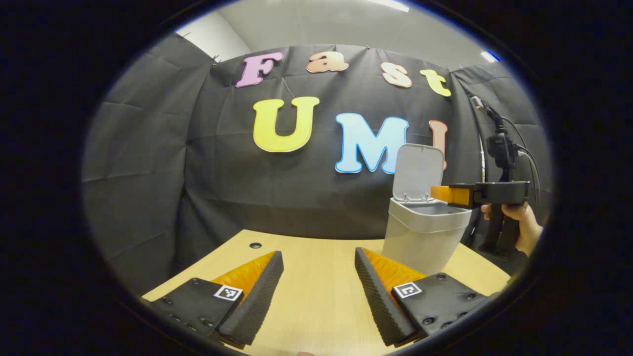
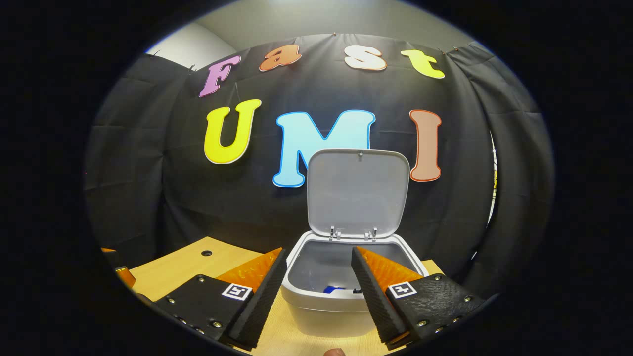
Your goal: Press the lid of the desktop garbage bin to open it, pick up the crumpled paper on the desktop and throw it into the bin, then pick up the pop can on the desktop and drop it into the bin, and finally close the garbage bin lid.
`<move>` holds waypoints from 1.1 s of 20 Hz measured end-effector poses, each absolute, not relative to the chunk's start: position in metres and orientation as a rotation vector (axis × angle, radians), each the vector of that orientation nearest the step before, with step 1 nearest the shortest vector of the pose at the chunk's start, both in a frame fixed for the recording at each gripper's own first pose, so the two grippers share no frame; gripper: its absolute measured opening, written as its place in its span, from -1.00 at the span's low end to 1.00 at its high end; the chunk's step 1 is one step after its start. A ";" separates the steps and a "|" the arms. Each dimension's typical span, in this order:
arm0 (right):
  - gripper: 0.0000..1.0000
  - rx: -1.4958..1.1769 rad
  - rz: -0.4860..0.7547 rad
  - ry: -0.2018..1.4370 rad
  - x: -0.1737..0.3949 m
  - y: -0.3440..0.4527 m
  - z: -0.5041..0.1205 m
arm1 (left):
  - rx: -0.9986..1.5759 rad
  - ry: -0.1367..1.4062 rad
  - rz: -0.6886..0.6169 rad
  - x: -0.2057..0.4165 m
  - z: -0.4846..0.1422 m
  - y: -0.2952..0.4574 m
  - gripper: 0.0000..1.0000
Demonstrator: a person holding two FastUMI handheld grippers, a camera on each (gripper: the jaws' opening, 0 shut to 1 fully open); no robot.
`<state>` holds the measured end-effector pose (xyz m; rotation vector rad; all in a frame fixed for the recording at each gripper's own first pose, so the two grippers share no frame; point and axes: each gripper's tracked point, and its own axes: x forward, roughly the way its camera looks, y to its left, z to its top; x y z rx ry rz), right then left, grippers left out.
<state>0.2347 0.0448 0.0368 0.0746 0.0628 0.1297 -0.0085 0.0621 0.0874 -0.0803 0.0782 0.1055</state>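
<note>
The light grey bin (image 1: 420,237) stands on the wooden table at the right, with its lid (image 1: 418,172) swung up and upright. My left gripper (image 1: 318,252) is open over bare table, left of the bin and apart from it. My right gripper (image 1: 439,194), held by a hand (image 1: 519,217), reaches over the bin's mouth from the right. In the right gripper view the right gripper (image 2: 317,252) is open above the bin's (image 2: 341,306) front rim, with nothing between its fingers. The lid (image 2: 358,190) stands straight up behind. A blue object (image 2: 332,289), seemingly the pop can, lies at the bin's bottom.
The wooden table (image 1: 316,296) runs up to the black cloth wall. A small round hole (image 1: 255,245) sits near the table's far left edge and shows again as a hole (image 2: 206,253) in the right gripper view. Cables (image 1: 524,148) hang behind the right hand.
</note>
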 end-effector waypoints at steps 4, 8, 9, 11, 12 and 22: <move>0.70 0.044 0.093 0.032 0.239 0.032 0.058 | -0.085 0.072 0.099 -0.008 0.088 0.062 0.93; 0.70 0.005 0.060 0.010 0.253 0.022 0.084 | -0.080 0.064 0.092 -0.007 0.088 0.062 0.90; 0.70 -0.004 0.050 0.004 0.257 0.019 0.090 | -0.080 0.061 0.091 -0.007 0.089 0.062 0.93; 0.70 -0.017 0.034 -0.006 0.267 0.015 0.103 | -0.079 0.054 0.090 -0.007 0.090 0.063 0.90; 0.70 -0.018 0.022 -0.010 0.272 0.012 0.109 | -0.076 0.051 0.090 -0.006 0.091 0.063 0.93; 0.69 -0.007 -0.045 -0.049 0.307 -0.003 0.144 | -0.083 0.044 0.103 0.002 0.090 0.073 0.93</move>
